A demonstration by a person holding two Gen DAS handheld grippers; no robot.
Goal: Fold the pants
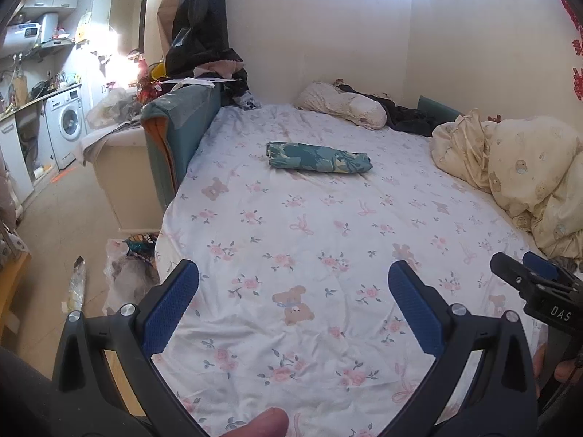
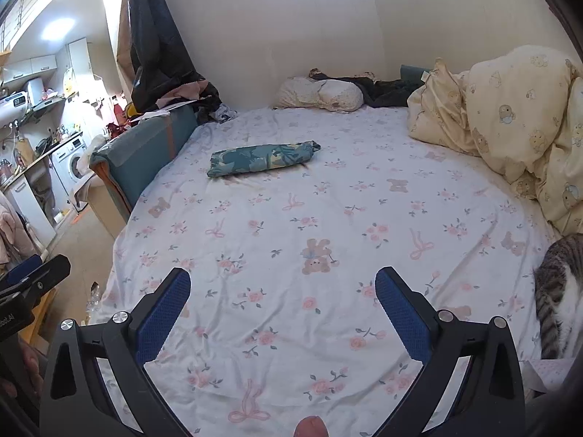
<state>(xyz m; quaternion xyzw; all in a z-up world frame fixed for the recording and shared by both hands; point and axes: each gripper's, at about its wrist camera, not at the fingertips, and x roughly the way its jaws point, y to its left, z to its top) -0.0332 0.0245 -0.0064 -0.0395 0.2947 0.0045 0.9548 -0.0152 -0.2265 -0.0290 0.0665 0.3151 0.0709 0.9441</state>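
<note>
The pants (image 1: 319, 157) are a teal patterned bundle, folded into a long narrow packet, lying on the floral bed sheet (image 1: 313, 240) toward the far side. They also show in the right wrist view (image 2: 262, 158). My left gripper (image 1: 293, 273) is open and empty, held above the near part of the bed, well short of the pants. My right gripper (image 2: 282, 282) is open and empty too, beside the left one. The right gripper's tip shows at the right edge of the left wrist view (image 1: 528, 276).
A cream duvet (image 2: 510, 127) is heaped on the bed's right side. A pillow (image 2: 320, 94) and dark clothes (image 2: 382, 91) lie at the far wall. A tabby cat (image 2: 561, 298) sits at the bed's right near edge. A teal headboard (image 1: 178, 138) and cluttered floor are on the left.
</note>
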